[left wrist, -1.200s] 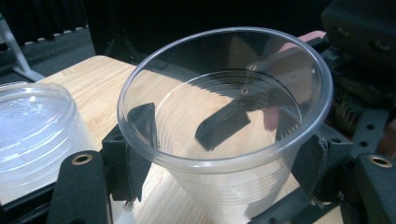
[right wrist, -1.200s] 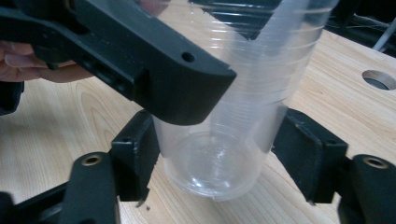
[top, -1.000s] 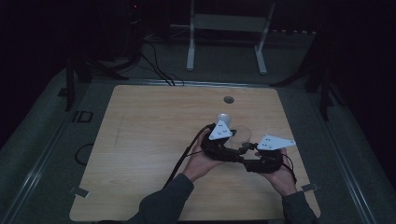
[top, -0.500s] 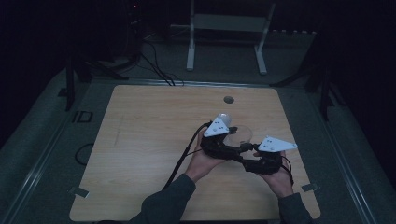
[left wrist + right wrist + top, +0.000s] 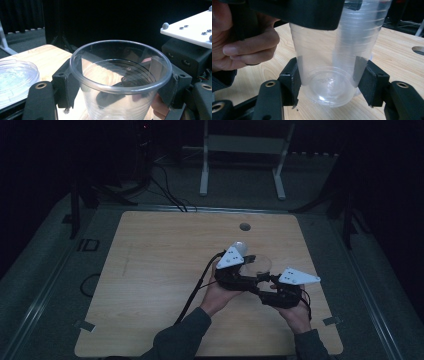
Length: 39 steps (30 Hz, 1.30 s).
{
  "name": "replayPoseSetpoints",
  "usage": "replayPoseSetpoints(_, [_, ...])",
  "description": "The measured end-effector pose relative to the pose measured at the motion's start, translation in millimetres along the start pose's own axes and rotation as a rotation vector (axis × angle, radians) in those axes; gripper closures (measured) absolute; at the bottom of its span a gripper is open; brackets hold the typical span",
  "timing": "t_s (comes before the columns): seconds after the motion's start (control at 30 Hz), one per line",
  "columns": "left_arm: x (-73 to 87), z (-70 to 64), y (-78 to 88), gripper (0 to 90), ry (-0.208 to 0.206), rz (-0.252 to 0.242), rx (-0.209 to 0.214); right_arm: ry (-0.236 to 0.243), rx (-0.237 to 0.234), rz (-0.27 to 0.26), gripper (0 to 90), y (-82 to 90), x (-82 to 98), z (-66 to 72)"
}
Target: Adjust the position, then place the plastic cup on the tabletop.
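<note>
Since a sec ago both hands barely shifted. L gripper jaws just narrowed onto clear cup rim; R gripper clamps its base, table 4 o'clock. Lid, prob, at 9

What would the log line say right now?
left tongs: just closing on clear cup near rim | right tongs: shut on cup base

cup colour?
Clear, see-through plastic cup with ribbed walls; the left gripper view shows it best.
</note>
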<state>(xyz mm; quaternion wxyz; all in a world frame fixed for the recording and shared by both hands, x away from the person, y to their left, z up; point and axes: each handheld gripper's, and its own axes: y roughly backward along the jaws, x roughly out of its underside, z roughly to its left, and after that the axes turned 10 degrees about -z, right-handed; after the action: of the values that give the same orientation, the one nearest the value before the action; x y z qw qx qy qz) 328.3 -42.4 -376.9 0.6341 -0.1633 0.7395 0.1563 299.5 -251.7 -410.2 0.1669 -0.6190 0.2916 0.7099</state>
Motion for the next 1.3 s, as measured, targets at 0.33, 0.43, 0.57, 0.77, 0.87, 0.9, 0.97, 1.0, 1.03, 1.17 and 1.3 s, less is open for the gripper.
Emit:
replayPoseSetpoints(0.33, [0.2, -2.1, 0.4, 28.5, -0.031, -0.006, -0.003, 0.014, 0.018, 0.019, 32.5, 1.7, 0.7, 0.3])
replayPoseSetpoints(0.43, [0.2, -1.7, 0.8, 28.5, -0.032, -0.006, -0.009, 0.016, 0.034, 0.017, 30.2, 3.7, 1.6, -0.8])
replayPoseSetpoints(0.57, [0.1, -2.2, 1.1, 28.7, -0.044, -0.003, -0.018, 0.014, 0.044, 0.007, 29.0, 7.0, 2.6, -1.8])
replayPoseSetpoints(0.77, [0.3, -2.8, 0.5, 28.7, -0.056, -0.004, -0.030, 0.016, 0.051, 0.016, 27.5, 10.7, 4.6, -2.2])
replayPoseSetpoints(0.87, [0.2, -2.7, -0.1, 28.8, -0.064, -0.005, -0.036, 0.014, 0.053, 0.019, 27.1, 12.2, 6.3, -2.3])
replayPoseSetpoints(0.9, [0.2, -2.5, -0.2, 28.8, -0.064, -0.006, -0.040, 0.009, 0.057, 0.021, 26.6, 14.3, 7.9, -2.9])
replayPoseSetpoints(0.97, [0.3, -2.1, -0.2, 28.9, -0.062, -0.008, -0.044, 0.004, 0.064, 0.022, 26.2, 16.6, 9.0, -4.3])
replayPoseSetpoints(1.0, [0.3, -2.2, -0.1, 28.9, -0.066, -0.008, -0.048, 0.003, 0.065, 0.022, 26.2, 17.6, 9.3, -4.8])
replayPoseSetpoints(1.03, [0.3, -2.3, 0.0, 29.0, -0.070, -0.008, -0.052, 0.000, 0.066, 0.020, 26.1, 18.8, 9.6, -5.1])
replayPoseSetpoints(1.17, [0.9, -2.4, -0.2, 29.1, -0.083, -0.009, -0.063, -0.006, 0.075, 0.017, 25.8, 23.0, 11.3, -7.1])
replayPoseSetpoints(1.3, [2.7, -2.1, -0.9, 29.1, -0.088, -0.007, -0.070, -0.011, 0.081, 0.018, 25.8, 26.3, 13.5, -9.2])
